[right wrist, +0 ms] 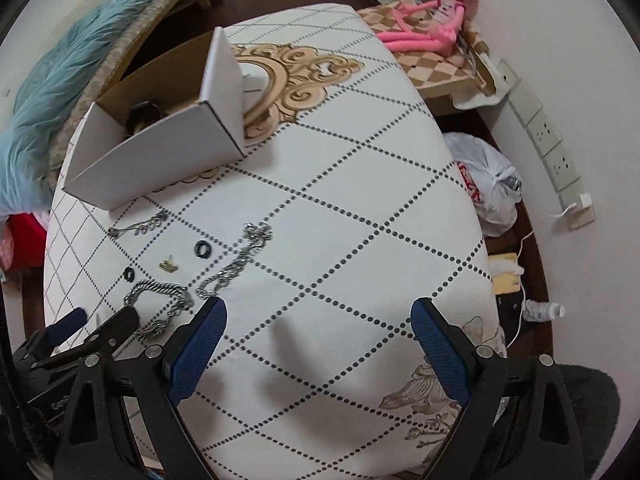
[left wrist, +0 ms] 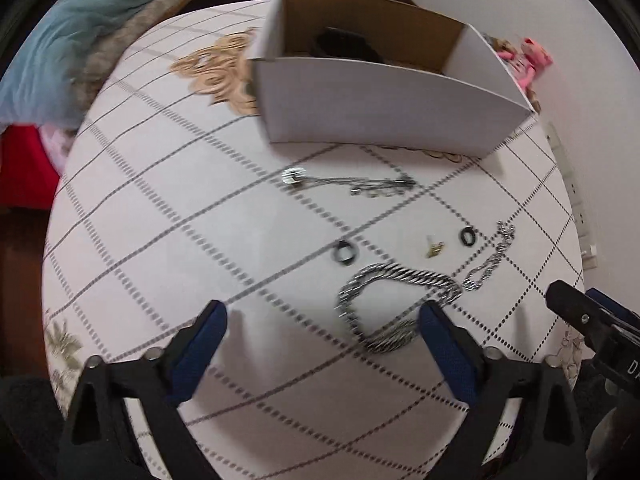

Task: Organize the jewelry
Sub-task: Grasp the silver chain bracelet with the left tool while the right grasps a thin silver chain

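Jewelry lies on a white table (left wrist: 160, 208) with dotted grid lines. A thick silver chain (left wrist: 384, 292) lies just ahead of my open, empty left gripper (left wrist: 322, 318). Two black rings (left wrist: 346, 253) (left wrist: 467, 236), a small gold piece (left wrist: 434, 249), a thin silver chain (left wrist: 490, 264) and a pendant necklace (left wrist: 348, 182) lie beyond it. A white cardboard box (left wrist: 372, 108) stands behind, with a dark item inside. My right gripper (right wrist: 318, 316) is open and empty over bare table, right of the thin chain (right wrist: 236, 264) and thick chain (right wrist: 160, 300).
A blue blanket (left wrist: 80, 32) lies on a bed at the left. A pink plush toy (right wrist: 436, 12) sits on a checkered stand at the back right. A plastic bag (right wrist: 486, 184), wall sockets (right wrist: 548, 136) and a bottle (right wrist: 544, 311) are right of the table.
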Tool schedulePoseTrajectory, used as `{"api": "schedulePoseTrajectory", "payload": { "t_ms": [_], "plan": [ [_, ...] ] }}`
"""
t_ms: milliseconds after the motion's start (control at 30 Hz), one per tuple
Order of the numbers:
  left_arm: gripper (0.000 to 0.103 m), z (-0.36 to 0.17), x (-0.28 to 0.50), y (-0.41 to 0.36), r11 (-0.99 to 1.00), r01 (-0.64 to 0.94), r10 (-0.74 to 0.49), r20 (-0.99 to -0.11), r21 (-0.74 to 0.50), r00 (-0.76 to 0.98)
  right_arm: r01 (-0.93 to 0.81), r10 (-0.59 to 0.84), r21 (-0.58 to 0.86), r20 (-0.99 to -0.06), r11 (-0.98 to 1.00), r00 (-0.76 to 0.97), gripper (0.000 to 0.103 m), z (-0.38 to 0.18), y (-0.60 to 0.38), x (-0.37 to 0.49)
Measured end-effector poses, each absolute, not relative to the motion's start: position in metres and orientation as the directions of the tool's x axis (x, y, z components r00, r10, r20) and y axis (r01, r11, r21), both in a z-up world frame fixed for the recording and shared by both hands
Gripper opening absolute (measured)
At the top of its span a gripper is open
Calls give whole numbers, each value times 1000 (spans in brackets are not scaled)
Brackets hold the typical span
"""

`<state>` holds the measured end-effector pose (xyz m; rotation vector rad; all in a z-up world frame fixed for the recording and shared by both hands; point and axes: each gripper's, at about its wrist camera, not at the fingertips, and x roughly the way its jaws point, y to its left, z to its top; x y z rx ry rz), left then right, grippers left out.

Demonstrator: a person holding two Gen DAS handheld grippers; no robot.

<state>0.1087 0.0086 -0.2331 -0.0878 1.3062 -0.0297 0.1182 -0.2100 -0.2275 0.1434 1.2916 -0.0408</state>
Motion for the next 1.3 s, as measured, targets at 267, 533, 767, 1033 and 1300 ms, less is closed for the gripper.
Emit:
{"api": "schedulePoseTrajectory", "payload": {
  "t_ms": [267,533,767,1033,1300],
  "plan": [
    [5,-231,102,-23,994,105,-54,-946,-21,319,149,53,98,-959,984,278,89,-234,-230,122],
    [4,-218,83,26,992,3,-118,-935,-124,335,178,85,139,-956,974,282,86,-230,-232,127],
    [3,-193,75,53,986,-25,-140,-913,-162,384,103,145,185,-939,977,310,71,-229,-204,144],
    [2,-182,95,62,982,-17,-162,-892,-186,423,16,33,41,-936,999,351,10,-251,-165,158],
    [2,-158,86,72,965,-13,-229,-860,-264,457,43,156,187,-910,981,385,1,-226,-176,139]
  ]
}}
